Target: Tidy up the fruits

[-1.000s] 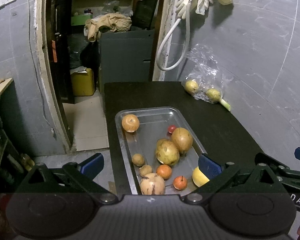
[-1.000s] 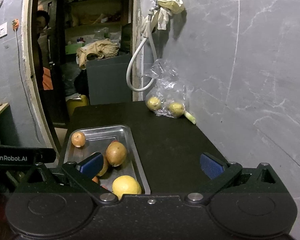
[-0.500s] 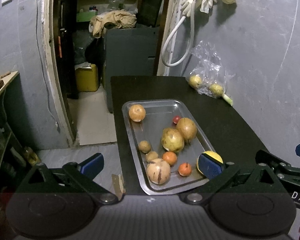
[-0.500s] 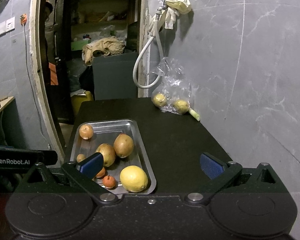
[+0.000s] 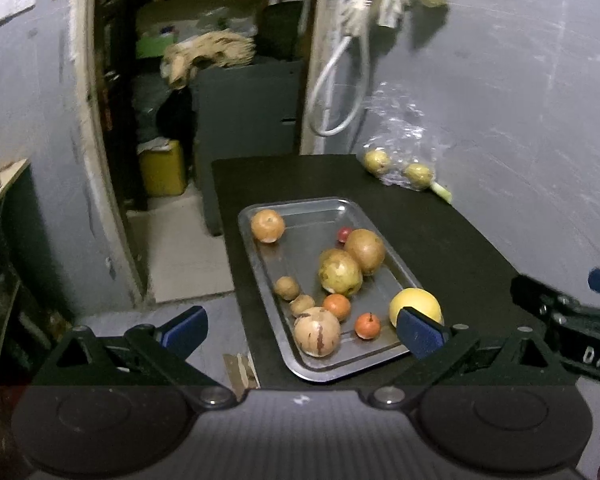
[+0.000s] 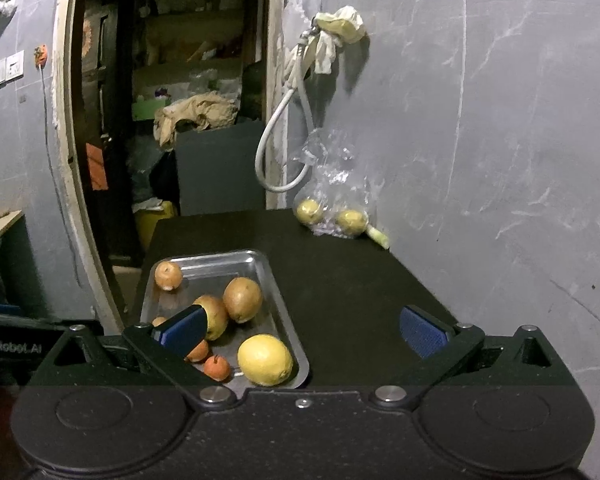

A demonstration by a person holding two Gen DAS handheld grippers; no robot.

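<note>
A long black table point(image 5: 440, 240) stands against a grey marbled wall, and at its near left edge lies a shallow rectangular steel tray point(image 5: 300, 210) that gathers the loose fruit in one place, its raised rim likely there to stop round pieces rolling off. Inside it, the largest piece is a yellow lemon-shaped citrus point(image 6: 265, 359) in the near right corner, touching the rim. Behind it, two brownish-yellow pears point(image 5: 352, 264) lean against each other mid-tray. A pale, brown-streaked round fruit point(image 5: 317, 331) sits at the near end, and a round orange-tan fruit point(image 5: 267, 225) sits apart at the far left corner. Smaller orange and red fruits fill the gaps between. At the far end of the table, well apart from the tray, a clear plastic bag point(image 6: 332, 184) against the wall holds two more yellow-green fruits point(image 6: 332, 216), probably still to be sorted.

The left gripper point(image 5: 300, 326) hangs level before the tray's near end, its jaws spread wide and holding nothing. The right gripper point(image 6: 300, 326) hovers beside it, aimed over the tray's right edge, equally spread and empty.
</note>
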